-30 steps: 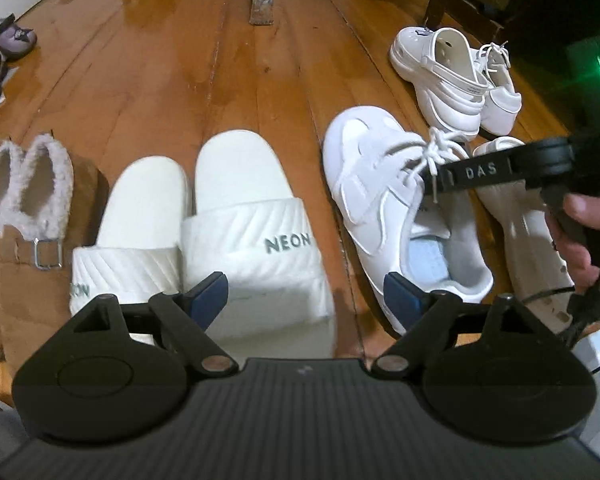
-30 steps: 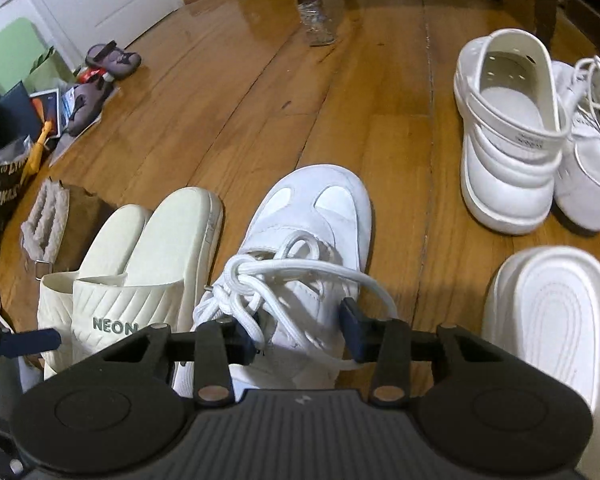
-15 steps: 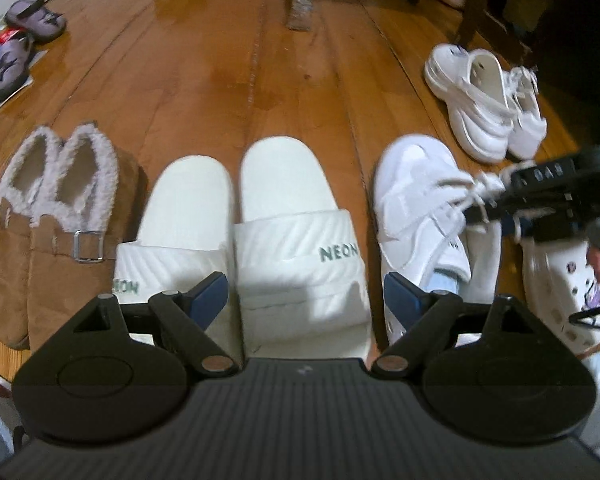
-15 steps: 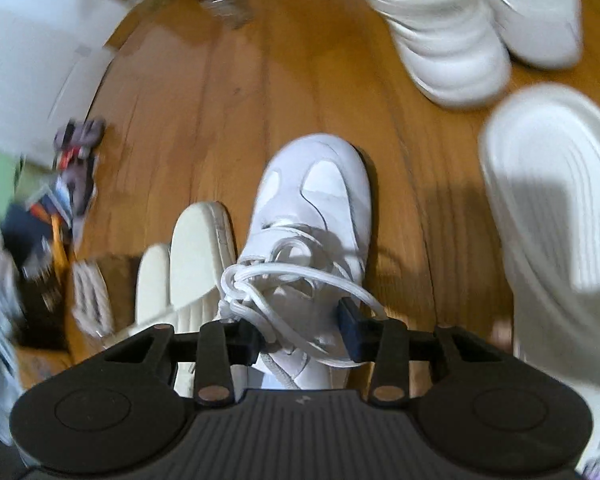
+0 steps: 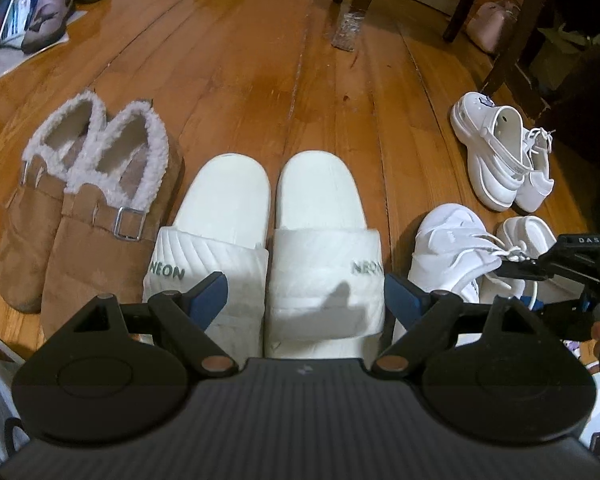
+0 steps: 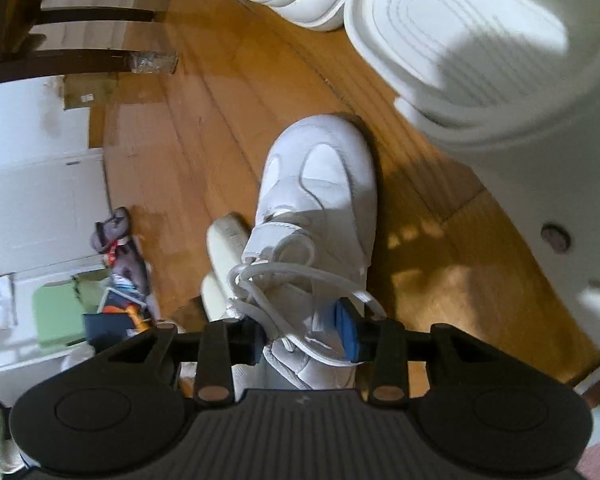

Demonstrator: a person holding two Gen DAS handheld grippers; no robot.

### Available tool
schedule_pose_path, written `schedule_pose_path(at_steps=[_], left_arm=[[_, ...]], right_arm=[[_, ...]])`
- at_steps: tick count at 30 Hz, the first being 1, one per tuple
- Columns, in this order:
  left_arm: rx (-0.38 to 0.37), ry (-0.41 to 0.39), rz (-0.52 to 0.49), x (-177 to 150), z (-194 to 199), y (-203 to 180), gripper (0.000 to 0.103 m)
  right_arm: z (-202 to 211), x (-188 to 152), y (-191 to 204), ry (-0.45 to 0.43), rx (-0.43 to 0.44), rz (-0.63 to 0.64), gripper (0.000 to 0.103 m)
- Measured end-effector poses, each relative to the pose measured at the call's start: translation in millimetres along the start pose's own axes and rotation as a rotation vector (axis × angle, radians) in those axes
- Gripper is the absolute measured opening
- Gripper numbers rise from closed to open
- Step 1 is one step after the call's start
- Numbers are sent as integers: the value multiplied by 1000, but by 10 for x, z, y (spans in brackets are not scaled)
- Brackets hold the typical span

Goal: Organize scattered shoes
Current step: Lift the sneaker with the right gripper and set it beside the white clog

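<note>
Where planks gleam, scattered shoes [image 5: 316, 240].

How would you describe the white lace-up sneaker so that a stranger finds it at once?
On the wooden floor shoes stand in a row: tan fleece-lined slippers, then white NEON slides. Just right of the slides is the white leather sneaker, held by the right gripper. Unlike its neighbours, it has thick white laces.
</note>
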State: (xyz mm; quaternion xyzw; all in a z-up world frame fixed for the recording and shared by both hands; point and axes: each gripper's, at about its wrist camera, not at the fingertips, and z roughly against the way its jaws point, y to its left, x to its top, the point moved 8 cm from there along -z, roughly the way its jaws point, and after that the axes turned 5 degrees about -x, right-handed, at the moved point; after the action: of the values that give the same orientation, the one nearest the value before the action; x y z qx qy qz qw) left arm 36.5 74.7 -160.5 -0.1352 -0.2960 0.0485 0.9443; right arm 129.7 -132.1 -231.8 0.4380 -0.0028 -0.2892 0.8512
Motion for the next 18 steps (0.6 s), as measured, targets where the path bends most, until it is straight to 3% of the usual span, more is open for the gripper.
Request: schedule_pose_path(at_steps=[5,9,14,15,17,18], left_arm=[[-4,-3,32,-11,17,61,85],[-6,-9,49,-12,39,98,86],[-7,-21,46,-1,77,108,86],[-9,-20,47,-1,77,108,86],[-8,-14,43,-5,67,103,85],[-8,-10,35,-8,60,94,85]], right_arm=[[-79,-128,-44,51,113,-165,36],[-191,-278,-98,74,260,-396,36],[-330,-330,-8,94,413,-571,35],[-345,-333,46,106,451,-583,40],[-240,-342,391,113,407,-325,102],[-186,-344,556,113,381,-195,103]])
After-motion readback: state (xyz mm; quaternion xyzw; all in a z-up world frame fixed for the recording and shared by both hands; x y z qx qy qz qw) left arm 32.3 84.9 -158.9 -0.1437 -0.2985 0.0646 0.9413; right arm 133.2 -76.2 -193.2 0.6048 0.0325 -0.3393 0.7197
